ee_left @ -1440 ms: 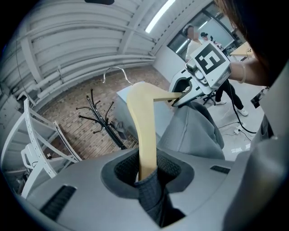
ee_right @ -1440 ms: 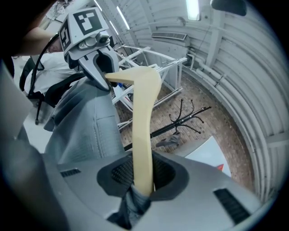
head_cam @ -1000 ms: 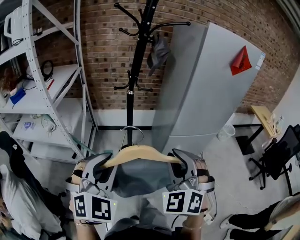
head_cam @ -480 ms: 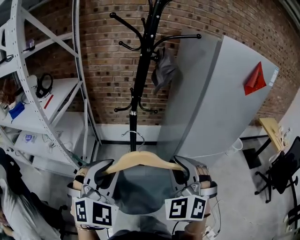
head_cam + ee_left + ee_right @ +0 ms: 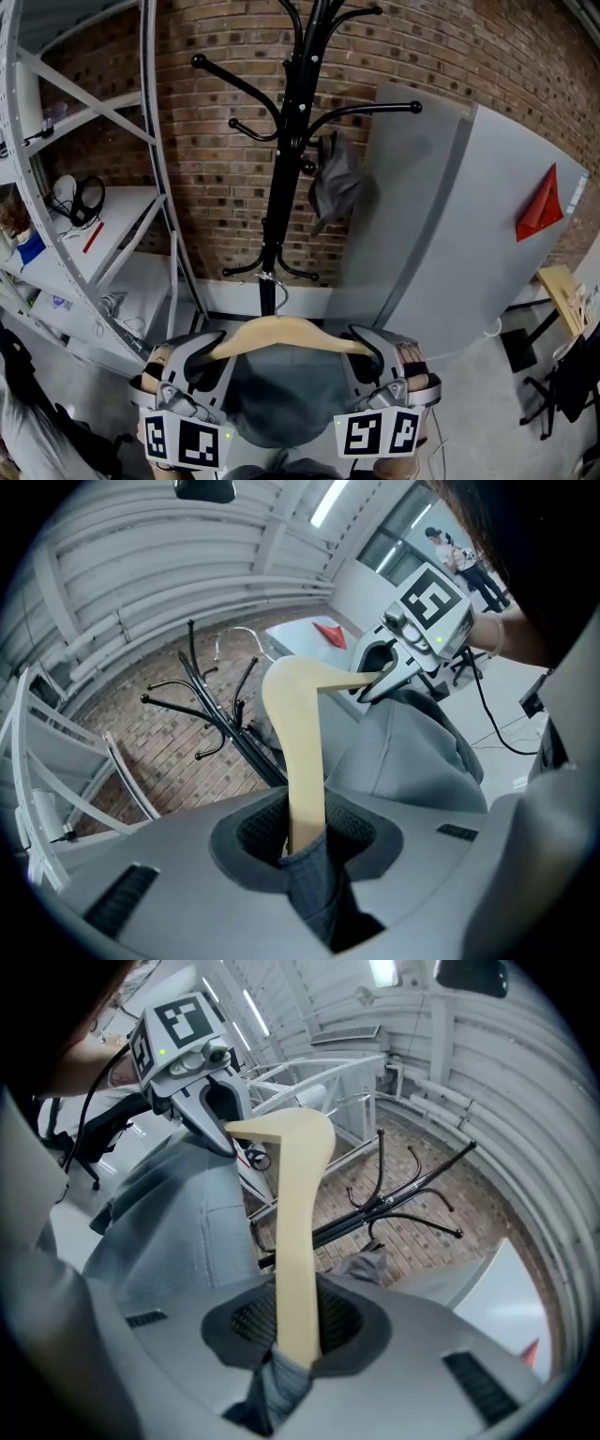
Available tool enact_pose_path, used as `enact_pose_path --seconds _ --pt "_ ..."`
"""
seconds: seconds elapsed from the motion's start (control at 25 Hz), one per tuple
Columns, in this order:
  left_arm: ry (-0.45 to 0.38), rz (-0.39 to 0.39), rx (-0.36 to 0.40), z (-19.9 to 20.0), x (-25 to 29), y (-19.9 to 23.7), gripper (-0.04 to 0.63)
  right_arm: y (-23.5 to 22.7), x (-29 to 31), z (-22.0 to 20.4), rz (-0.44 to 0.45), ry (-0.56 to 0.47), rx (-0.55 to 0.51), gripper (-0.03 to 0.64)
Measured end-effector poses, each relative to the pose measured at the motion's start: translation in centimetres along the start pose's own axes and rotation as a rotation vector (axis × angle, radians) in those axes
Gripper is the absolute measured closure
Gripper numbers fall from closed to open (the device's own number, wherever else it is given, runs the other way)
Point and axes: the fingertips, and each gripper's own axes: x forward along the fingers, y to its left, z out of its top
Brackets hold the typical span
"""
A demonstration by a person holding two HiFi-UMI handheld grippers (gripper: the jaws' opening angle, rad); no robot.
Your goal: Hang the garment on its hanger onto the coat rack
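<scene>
A pale wooden hanger (image 5: 286, 332) with a metal hook (image 5: 271, 290) carries a grey garment (image 5: 278, 398). My left gripper (image 5: 208, 352) is shut on the hanger's left end (image 5: 302, 789) with garment cloth caught in its jaws. My right gripper (image 5: 367, 351) is shut on the right end (image 5: 298, 1279) in the same way. Straight ahead stands the black coat rack (image 5: 292, 141) with curved hooks against a brick wall. The hanger's hook sits low in front of the rack's pole. A dark grey cloth (image 5: 335, 183) hangs from one rack arm.
White metal shelving (image 5: 89, 178) stands at the left with headphones (image 5: 77, 199) and small items on it. A large grey panel (image 5: 450, 234) with a red triangle (image 5: 541, 203) leans at the right. A dark-clothed person (image 5: 33, 412) is at the lower left.
The view has tilted up and drawn closer to the coat rack, which now looms larger. Both grippers keep their hold on the hanger, level as before.
</scene>
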Motion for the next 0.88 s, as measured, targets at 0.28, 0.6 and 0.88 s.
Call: enact_pose_path --seconds 0.28,0.6,0.88 --pt "-0.018 0.026 0.029 1.0 4.8 2.9 0.513 -3.9 4.4 -1.0 -0.051 -0.025 0.002 0.538" --pt "-0.068 0.01 0.056 0.7 9.3 5.7 0.514 -6.4 8.6 -1.6 -0.125 -0.007 0.016 0.538" --pt "-0.13 0.002 0.112 1.8 13.2 8.7 0.514 -9.6 11.6 -2.1 -0.212 0.003 0.043 0.538"
